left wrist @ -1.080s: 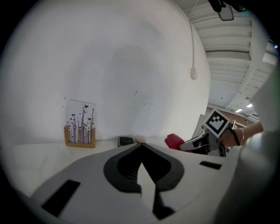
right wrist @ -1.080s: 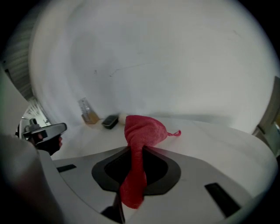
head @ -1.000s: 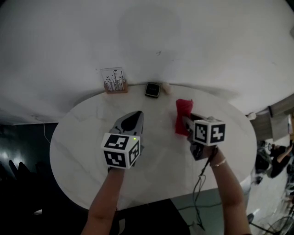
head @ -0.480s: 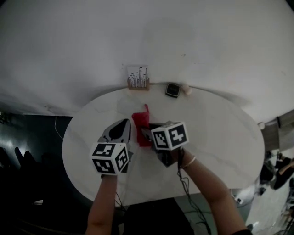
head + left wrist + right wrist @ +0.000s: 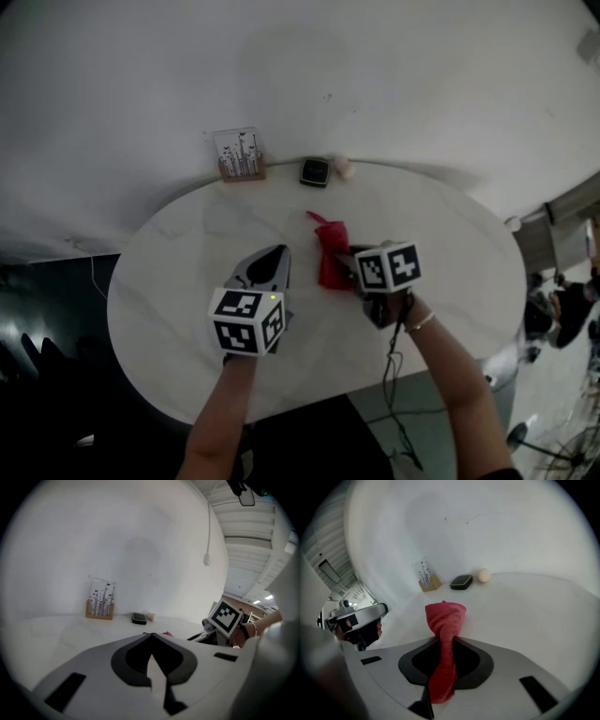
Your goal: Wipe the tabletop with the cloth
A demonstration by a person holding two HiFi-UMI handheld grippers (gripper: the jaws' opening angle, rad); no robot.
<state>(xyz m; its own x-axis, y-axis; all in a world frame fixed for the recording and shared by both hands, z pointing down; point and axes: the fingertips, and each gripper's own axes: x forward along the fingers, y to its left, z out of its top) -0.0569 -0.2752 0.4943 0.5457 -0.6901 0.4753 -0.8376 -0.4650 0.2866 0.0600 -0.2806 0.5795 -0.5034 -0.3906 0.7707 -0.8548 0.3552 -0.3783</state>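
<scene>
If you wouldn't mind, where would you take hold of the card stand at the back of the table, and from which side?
I'd grip the card stand by its wooden base, one jaw on each end, coming from the table side with the empty left gripper. It stands upright close to the wall, so there is probably little room behind it.

Tabletop (image 5: 455,272) bare toward 3 and 9 o'clock; card stand (image 5: 238,156), black box (image 5: 315,172), pale ball (image 5: 343,167) line its 12 o'clock edge.
</scene>
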